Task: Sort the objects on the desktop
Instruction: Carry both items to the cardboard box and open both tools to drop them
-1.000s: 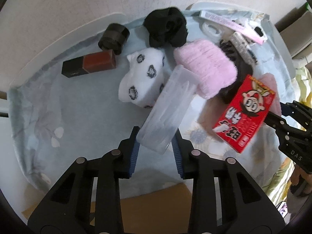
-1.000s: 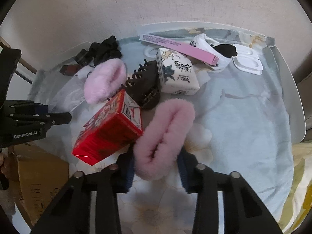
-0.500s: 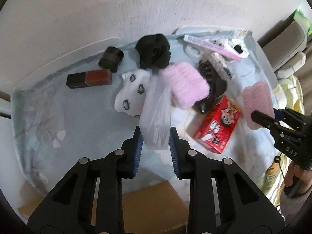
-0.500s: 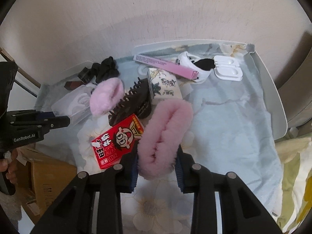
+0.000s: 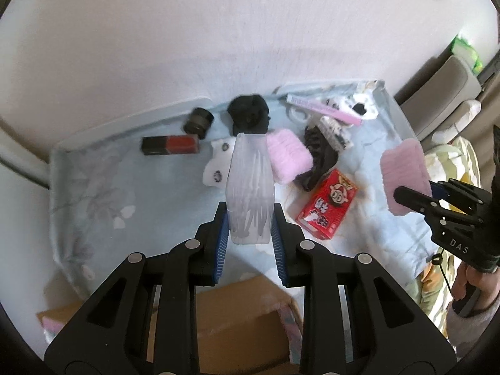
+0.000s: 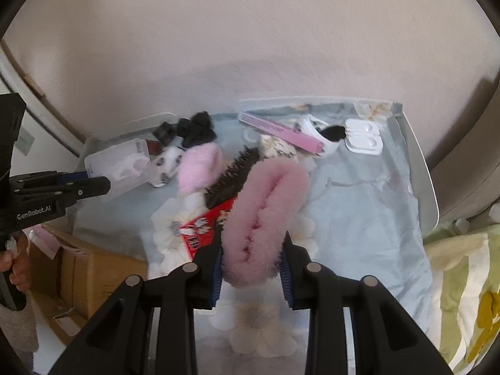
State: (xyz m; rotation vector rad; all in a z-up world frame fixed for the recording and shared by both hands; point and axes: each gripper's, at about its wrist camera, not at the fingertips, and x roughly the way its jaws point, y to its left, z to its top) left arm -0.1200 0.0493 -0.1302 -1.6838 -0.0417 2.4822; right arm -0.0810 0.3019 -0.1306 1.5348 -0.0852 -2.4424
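Lifted higher off the blue cloth (image 5: 103, 187) — left gripper (image 5: 249, 218) clamped on clear box (image 5: 250, 187), right gripper (image 6: 252, 259) clamped on pink fluffy clip (image 6: 262, 212).

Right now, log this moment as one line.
left gripper: shut on clear plastic box, lifted | right gripper: shut on pink fluffy clip, lifted | red box: on table

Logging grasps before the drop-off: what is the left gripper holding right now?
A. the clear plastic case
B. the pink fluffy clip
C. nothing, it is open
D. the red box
A: the left gripper is shut on the clear plastic case, lifted off the cloth, while the red box lies on the table and the pink fluffy clip sits in the right gripper.
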